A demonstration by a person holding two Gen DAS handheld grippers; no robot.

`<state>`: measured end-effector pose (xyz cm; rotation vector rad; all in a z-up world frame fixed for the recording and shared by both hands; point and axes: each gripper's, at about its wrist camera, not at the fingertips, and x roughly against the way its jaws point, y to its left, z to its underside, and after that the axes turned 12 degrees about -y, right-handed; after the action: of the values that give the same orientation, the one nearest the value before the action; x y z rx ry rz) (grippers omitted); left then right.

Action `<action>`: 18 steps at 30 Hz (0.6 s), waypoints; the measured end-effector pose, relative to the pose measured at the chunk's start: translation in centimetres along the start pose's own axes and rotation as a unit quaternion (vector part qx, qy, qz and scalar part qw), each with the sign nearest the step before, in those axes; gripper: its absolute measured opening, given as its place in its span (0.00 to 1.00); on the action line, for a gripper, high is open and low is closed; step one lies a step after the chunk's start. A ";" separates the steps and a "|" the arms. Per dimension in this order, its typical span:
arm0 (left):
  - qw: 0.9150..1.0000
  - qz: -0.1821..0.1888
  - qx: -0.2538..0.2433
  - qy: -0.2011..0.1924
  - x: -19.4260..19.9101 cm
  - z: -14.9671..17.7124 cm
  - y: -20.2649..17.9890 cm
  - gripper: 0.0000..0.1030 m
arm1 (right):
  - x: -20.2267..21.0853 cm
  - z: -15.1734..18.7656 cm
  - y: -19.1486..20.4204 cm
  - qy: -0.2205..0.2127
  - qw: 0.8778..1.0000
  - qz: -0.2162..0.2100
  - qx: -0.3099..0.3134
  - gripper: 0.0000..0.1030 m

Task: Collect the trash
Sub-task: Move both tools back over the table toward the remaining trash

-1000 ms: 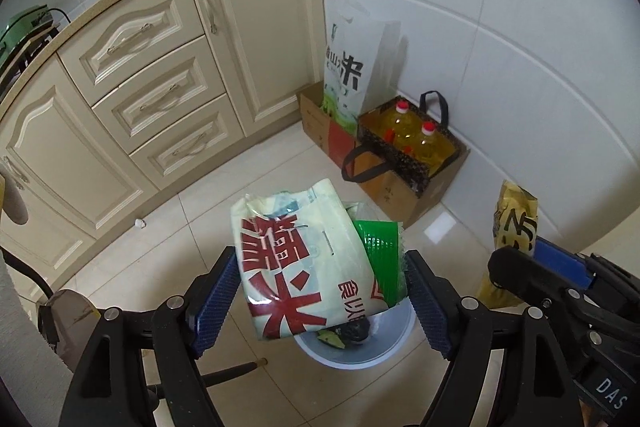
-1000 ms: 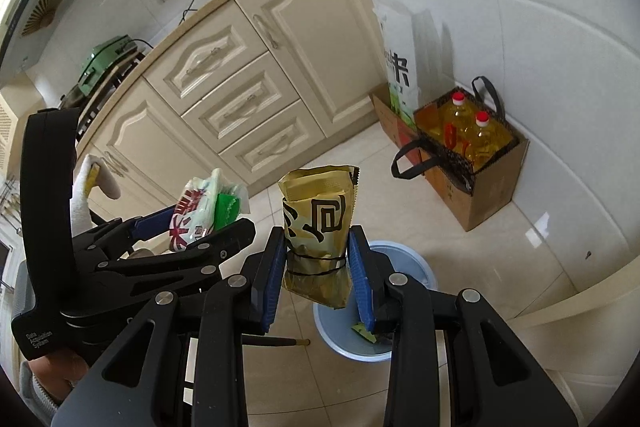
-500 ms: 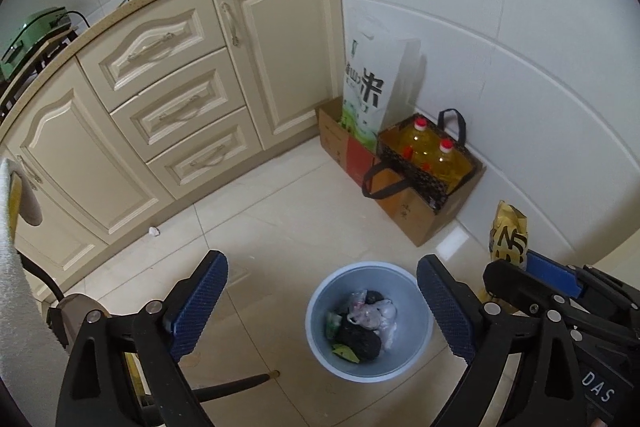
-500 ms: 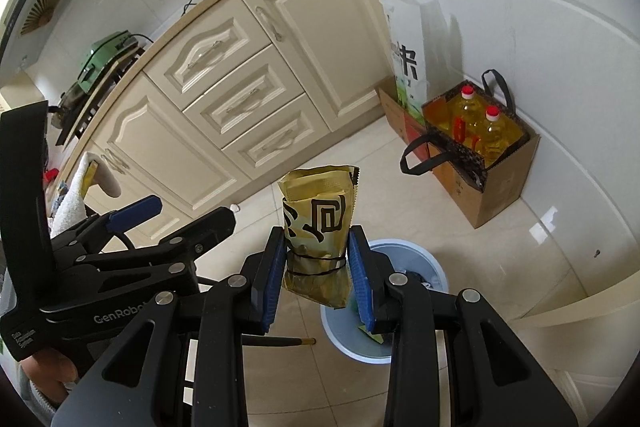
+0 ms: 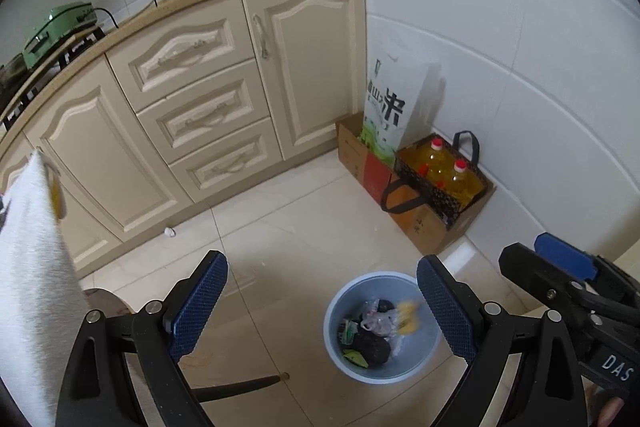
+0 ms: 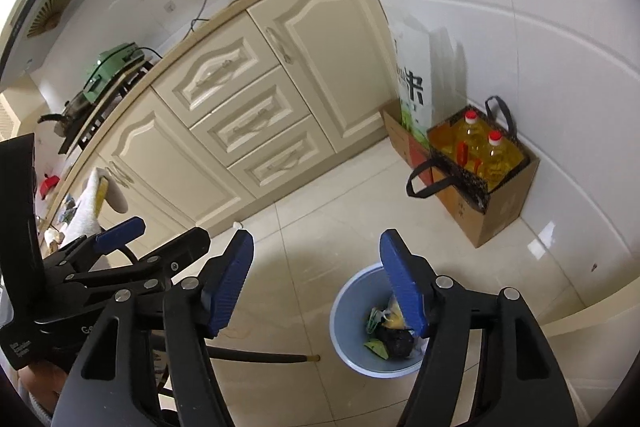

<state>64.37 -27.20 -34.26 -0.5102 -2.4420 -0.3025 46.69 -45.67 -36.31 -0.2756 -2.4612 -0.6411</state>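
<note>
The bin (image 5: 384,327) sits on the floor at lower centre-right of both views, below both grippers. Left gripper (image 5: 322,307): jaws wide apart, nothing between. Right gripper (image 6: 316,283): jaws opening, empty; a blurred yellow packet (image 5: 408,315) shows inside the bin rim.

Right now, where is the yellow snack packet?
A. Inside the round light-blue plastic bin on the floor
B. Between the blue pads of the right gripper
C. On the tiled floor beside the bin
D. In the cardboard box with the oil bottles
A: the yellow snack packet lies among the rubbish inside the round light-blue plastic bin; the right gripper is opening with nothing between its pads.
</note>
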 end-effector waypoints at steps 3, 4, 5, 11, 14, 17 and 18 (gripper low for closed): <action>1.000 0.001 0.006 -0.019 3.0 -0.5 0.7 0.91 | 1.5 -0.8 1.5 -0.010 1.000 0.000 0.013 0.69; 1.000 0.002 0.009 -0.026 4.1 -0.5 1.1 0.91 | 2.4 -1.1 2.2 -0.017 1.000 0.001 0.019 0.72; 0.999 0.002 0.011 -0.033 5.3 -0.6 1.5 0.91 | 3.0 -1.3 2.6 -0.022 1.000 0.001 0.022 0.76; 0.995 -0.007 0.025 -0.092 14.5 0.0 5.0 0.94 | 7.9 -2.7 7.6 -0.058 0.997 -0.011 0.054 0.81; 0.991 -0.016 0.036 -0.124 19.6 0.9 7.5 0.98 | 9.9 -3.1 10.8 -0.074 0.994 -0.024 0.073 0.90; 0.987 -0.038 0.037 -0.152 24.5 2.0 10.3 0.99 | 11.9 -3.3 15.0 -0.091 0.990 -0.045 0.098 0.93; 0.985 -0.049 0.039 -0.162 26.4 2.5 11.6 0.99 | 12.3 -3.2 16.2 -0.094 0.989 -0.050 0.104 0.93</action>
<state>48.69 -8.38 -18.88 -0.4327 -2.7891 -0.1728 43.56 -32.68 -20.66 -0.1353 -2.7115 -0.4091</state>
